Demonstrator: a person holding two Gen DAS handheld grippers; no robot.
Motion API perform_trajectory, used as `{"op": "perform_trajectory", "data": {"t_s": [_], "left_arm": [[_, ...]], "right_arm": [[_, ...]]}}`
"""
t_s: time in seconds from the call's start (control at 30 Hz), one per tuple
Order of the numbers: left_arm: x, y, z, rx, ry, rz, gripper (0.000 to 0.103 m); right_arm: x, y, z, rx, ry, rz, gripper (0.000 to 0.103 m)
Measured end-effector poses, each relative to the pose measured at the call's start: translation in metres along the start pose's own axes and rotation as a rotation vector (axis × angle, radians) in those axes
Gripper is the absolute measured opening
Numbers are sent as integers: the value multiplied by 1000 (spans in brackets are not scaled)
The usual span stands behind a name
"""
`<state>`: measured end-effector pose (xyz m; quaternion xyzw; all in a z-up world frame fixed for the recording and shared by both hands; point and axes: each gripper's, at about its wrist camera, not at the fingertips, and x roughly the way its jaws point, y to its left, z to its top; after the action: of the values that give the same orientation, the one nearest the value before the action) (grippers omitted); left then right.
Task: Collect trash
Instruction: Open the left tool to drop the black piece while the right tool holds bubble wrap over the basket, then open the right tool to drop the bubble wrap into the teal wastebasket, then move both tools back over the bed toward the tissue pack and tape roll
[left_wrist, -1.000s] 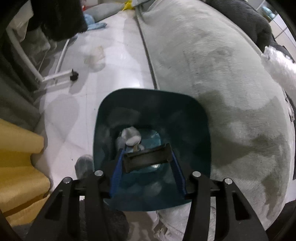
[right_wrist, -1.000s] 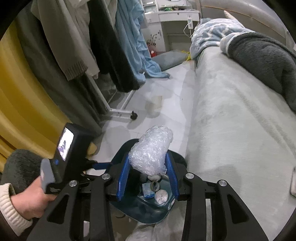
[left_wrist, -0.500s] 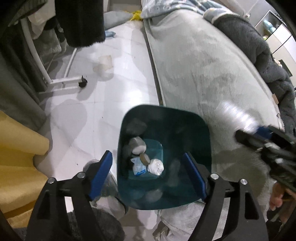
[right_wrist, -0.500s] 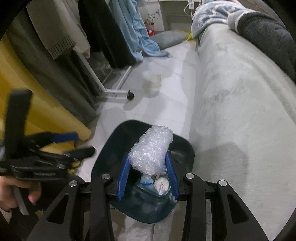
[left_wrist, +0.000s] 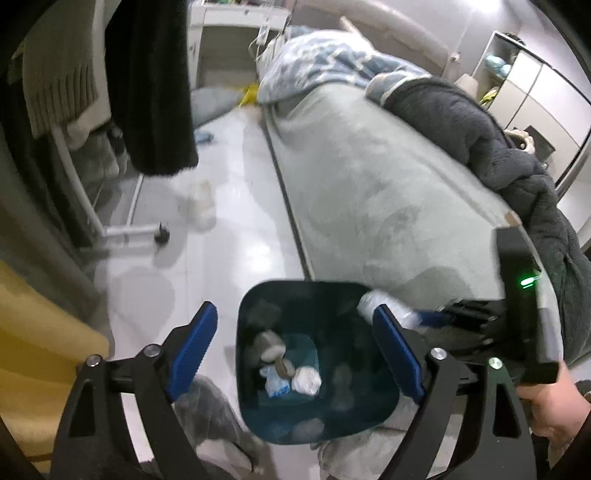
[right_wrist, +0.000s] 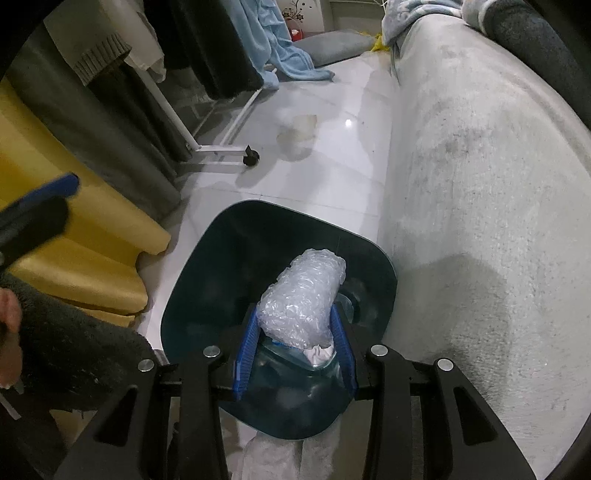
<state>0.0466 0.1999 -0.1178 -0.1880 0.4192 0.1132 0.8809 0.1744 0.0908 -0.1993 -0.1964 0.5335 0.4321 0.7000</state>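
A grey bed (right_wrist: 480, 184) runs along the white floor (right_wrist: 332, 177); just beside it stands a dark teal bin (right_wrist: 207, 280) with crumpled scraps (left_wrist: 288, 373) at its bottom; the right gripper (right_wrist: 295, 325) pinches a bubble-wrap wad (right_wrist: 306, 295) over the bin; the left gripper (left_wrist: 295, 347) hangs above it, jaws wide, holding nothing

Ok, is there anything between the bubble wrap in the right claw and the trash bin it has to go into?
Nothing visible blocks it. The right claw holds the bubble wrap right over the open mouth of the dark teal trash bin, no lid on it. The left claw is open at the bin's side, not across the opening.
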Motion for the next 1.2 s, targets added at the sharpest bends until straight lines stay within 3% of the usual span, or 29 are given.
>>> {"op": "perform_trajectory", "data": {"t_s": [0.1, 0.17, 0.2, 0.27, 0.43, 0.53, 0.83, 1.2], "left_arm": [[-8, -8, 4, 22, -60, 12, 91], [-17, -16, 8, 44, -111, 29, 91], [-20, -18, 9, 54, -128, 29, 92], [-32, -26, 13, 80, -180, -11, 93], [-60, -45, 21, 146, -298, -24, 98], [-73, -56, 24, 167, -364, -18, 99], [-87, -94, 31, 207, -422, -52, 99], [-76, -150, 26, 300, -393, -118, 99]], "right_arm": [[2, 2, 2, -1, 8, -1, 44], [1, 3, 5, -1, 7, -2, 56], [0, 5, 6, 0, 4, 0, 58], [-3, 8, 7, 0, 2, 10, 69], [-15, 12, 15, -13, -37, 2, 85], [-28, 8, 20, -11, -74, -1, 88], [-84, -27, 14, 26, -202, -48, 91], [-143, -67, -28, 54, -296, -117, 93]]}}
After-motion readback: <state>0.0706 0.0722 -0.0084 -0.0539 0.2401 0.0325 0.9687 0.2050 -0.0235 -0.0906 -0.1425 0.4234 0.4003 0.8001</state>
